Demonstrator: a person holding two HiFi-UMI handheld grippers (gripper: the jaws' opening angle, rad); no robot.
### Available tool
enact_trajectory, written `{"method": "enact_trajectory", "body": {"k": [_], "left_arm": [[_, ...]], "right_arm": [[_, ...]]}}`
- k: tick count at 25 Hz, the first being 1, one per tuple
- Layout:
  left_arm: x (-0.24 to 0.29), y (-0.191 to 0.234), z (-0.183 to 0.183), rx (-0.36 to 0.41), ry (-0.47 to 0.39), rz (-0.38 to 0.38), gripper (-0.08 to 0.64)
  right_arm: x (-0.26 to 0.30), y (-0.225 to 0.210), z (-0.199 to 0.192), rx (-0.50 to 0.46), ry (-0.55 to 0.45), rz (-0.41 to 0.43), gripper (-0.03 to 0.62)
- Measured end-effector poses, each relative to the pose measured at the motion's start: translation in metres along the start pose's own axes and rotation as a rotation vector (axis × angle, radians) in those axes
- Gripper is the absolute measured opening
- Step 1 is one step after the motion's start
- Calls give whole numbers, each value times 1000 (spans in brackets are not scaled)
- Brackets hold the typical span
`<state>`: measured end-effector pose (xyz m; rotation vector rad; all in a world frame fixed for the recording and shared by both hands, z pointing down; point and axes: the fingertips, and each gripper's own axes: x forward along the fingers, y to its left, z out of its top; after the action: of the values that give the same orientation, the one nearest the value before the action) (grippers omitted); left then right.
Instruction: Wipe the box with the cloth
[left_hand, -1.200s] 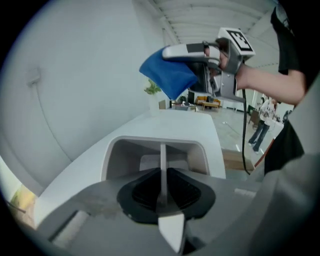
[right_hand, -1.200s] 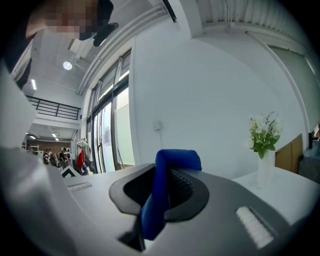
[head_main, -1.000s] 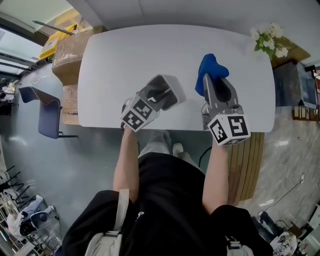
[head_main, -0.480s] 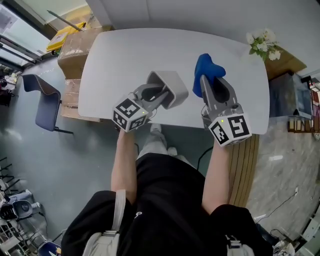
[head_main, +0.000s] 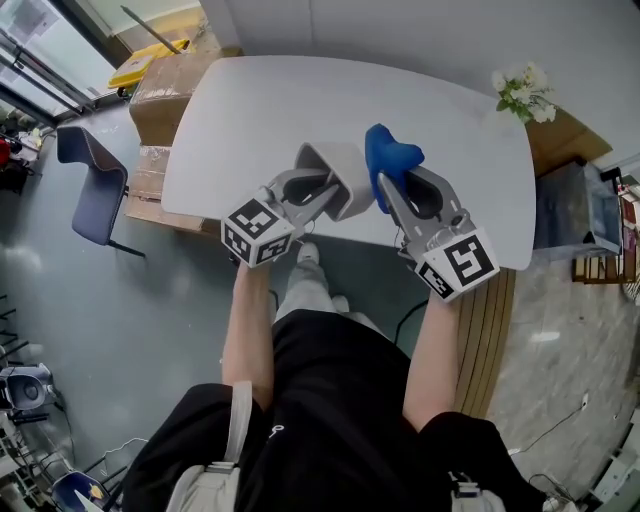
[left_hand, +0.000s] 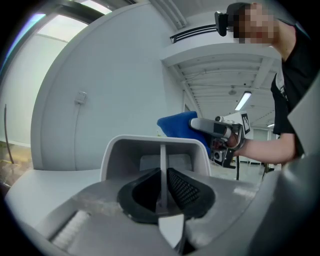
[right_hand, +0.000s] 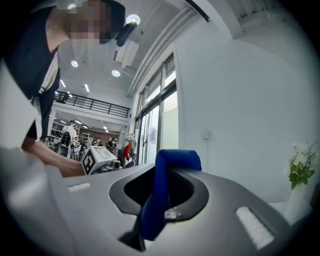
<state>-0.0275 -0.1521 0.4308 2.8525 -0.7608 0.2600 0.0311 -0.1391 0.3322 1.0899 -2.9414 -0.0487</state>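
1. Left gripper, clamped on a wall of the box, at the table's 6 o'clock edge.
2. Right gripper, clamped on the cloth, at the box's 3 o'clock.
3. Flowers, 2 o'clock; cartons, 10 o'clock.

Soft blue cloth, smooth matt plastic box, matt table

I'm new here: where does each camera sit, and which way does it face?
Head view: on the person's head, facing steeply down at the table; shows both forearms, left tool, right tool.
Left gripper view: on the left tool, facing along its jaws, shut on the box's wall.
Right gripper view: on the right tool, facing along its jaws, shut on the blue cloth.
Shared: each gripper view catches the other tool.
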Motion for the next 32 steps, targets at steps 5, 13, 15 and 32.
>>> {"method": "enact_trajectory", "body": {"k": [5, 13, 15, 32], "left_arm": [[-8, -18, 2, 34, 4, -11, 49], [-19, -37, 10, 140, 55, -25, 49], [-19, -41, 11, 169, 73, -33, 49], [-16, -88, 3, 373, 159, -258, 49]], "right_arm": [[-1, 34, -4, -48, 37, 132, 55], [-9, 67, -3, -109, 86, 273, 55], [-11, 71, -2, -118, 95, 293, 55], [-21, 80, 7, -118, 75, 397, 55]]}}
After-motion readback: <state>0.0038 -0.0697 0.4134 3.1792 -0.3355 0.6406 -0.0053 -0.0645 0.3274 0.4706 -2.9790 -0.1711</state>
